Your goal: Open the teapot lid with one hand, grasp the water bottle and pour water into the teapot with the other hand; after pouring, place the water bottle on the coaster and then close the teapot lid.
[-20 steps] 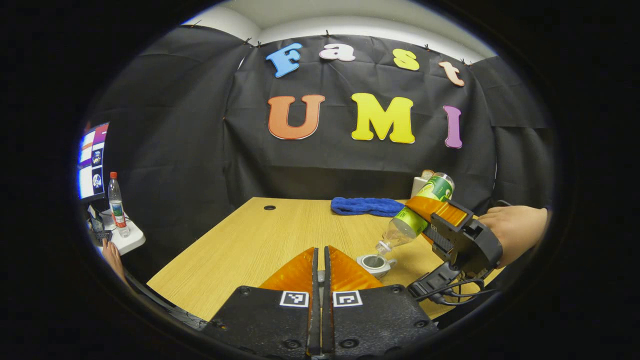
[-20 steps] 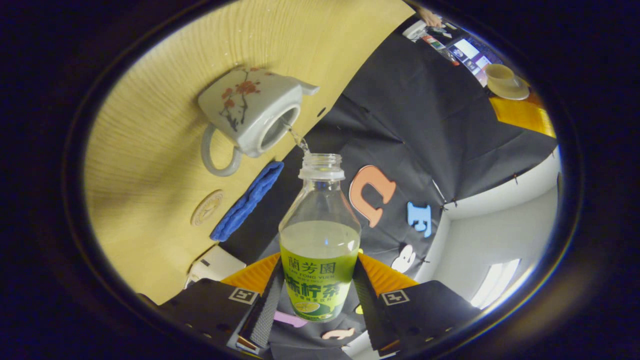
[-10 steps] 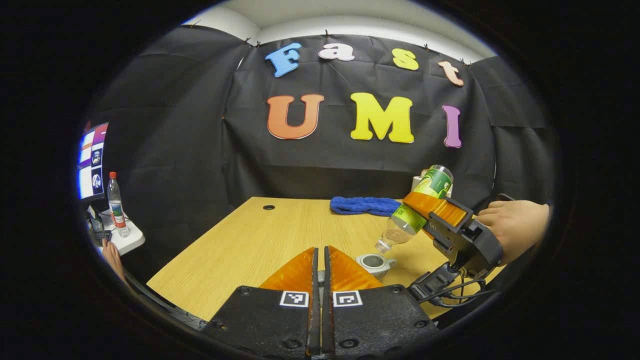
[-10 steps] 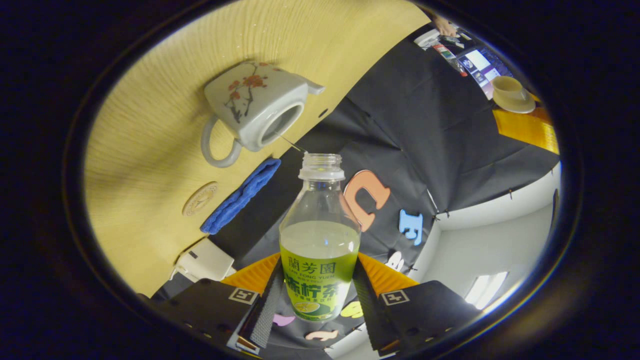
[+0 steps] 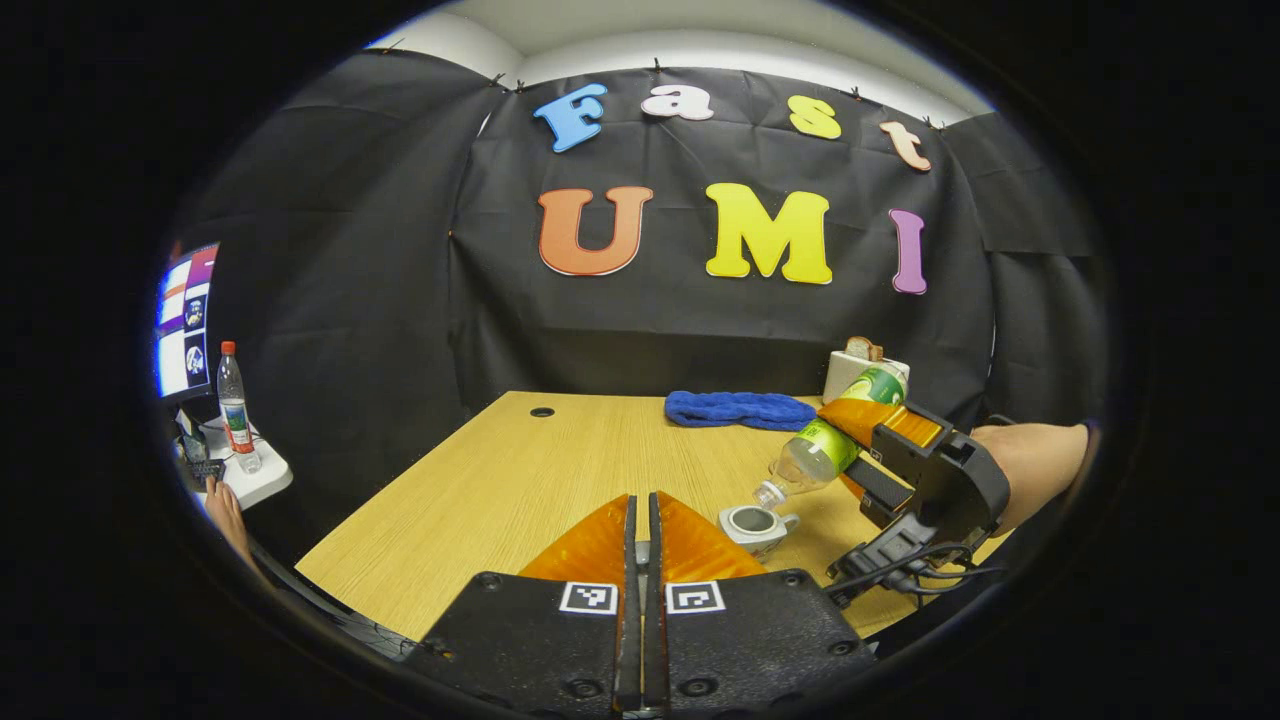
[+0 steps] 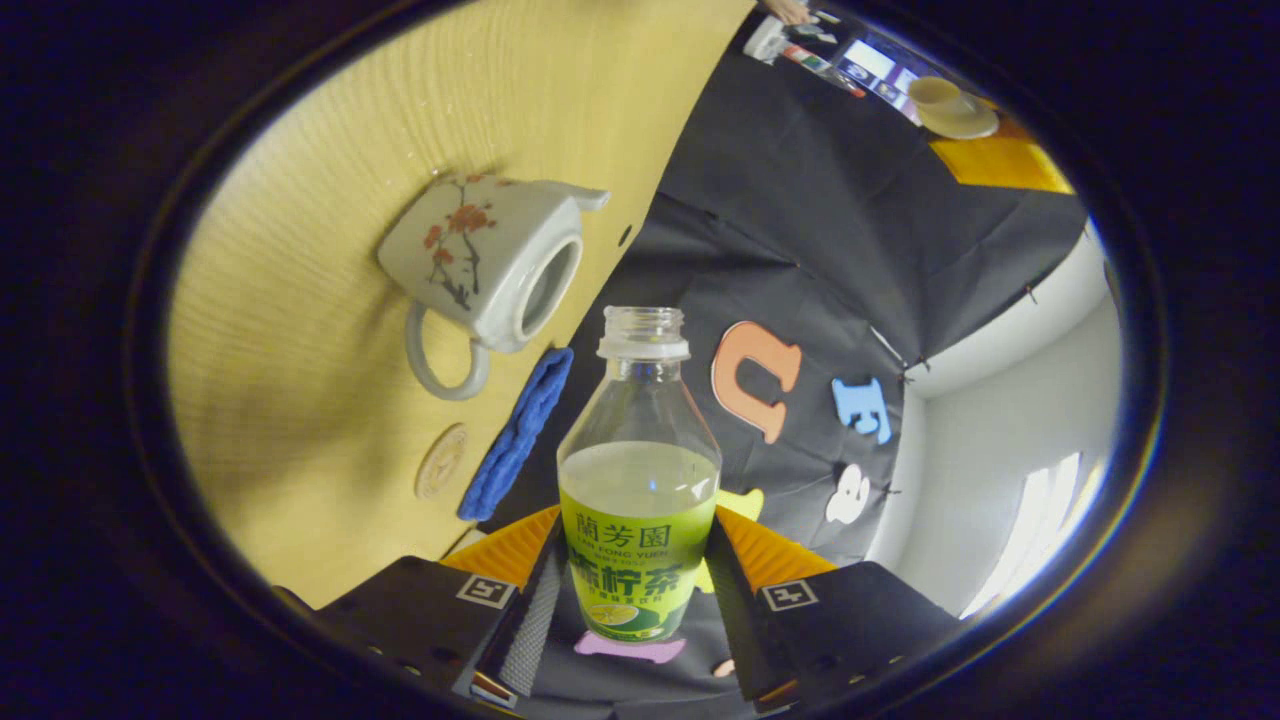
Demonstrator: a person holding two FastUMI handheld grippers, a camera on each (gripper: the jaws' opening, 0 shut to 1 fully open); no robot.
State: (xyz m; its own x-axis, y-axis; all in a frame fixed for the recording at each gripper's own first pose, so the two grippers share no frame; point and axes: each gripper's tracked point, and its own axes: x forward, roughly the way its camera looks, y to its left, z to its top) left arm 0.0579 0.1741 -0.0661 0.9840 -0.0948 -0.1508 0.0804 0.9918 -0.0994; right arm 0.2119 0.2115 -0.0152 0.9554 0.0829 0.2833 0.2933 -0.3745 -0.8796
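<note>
My right gripper (image 6: pixel 635 560) squeezes the water bottle (image 6: pixel 638 480) from both sides. The bottle has no cap and is tipped toward the teapot (image 6: pixel 480 265). From my left gripper's camera I see that bottle (image 5: pixel 825 443) leaning with its mouth just above the open teapot (image 5: pixel 755 524), at about 2 o'clock from my own fingers.

My left gripper (image 5: pixel 640 560) has its fingers pressed close together. In the right gripper view, the lid (image 6: pixel 950 105) sits way off at about 1 o'clock, on top of that gripper's fingers, so I think it is pinched there (it is small and far, so I am not sure).

So the lid is off, and the bottle is picked up. I see no water running from the bottle's mouth, so I think the pouring is just about done. There is still some drink left inside. Next the bottle has to go on the coaster (image 6: pixel 441 461), which lies on the table near the teapot's handle, at about 6 o'clock from the teapot in the right gripper view. Then the lid goes back on.

The table (image 5: pixel 500 480) is light wood with a small round hole near the back. A blue cloth (image 5: pixel 735 410) lies at the far edge, and a white box (image 5: pixel 850 368) stands behind it. Off at 9 o'clock are a screen (image 5: pixel 185 320), another bottle with a red cap (image 5: pixel 233 405), and a person's hand (image 5: pixel 225 510).
</note>
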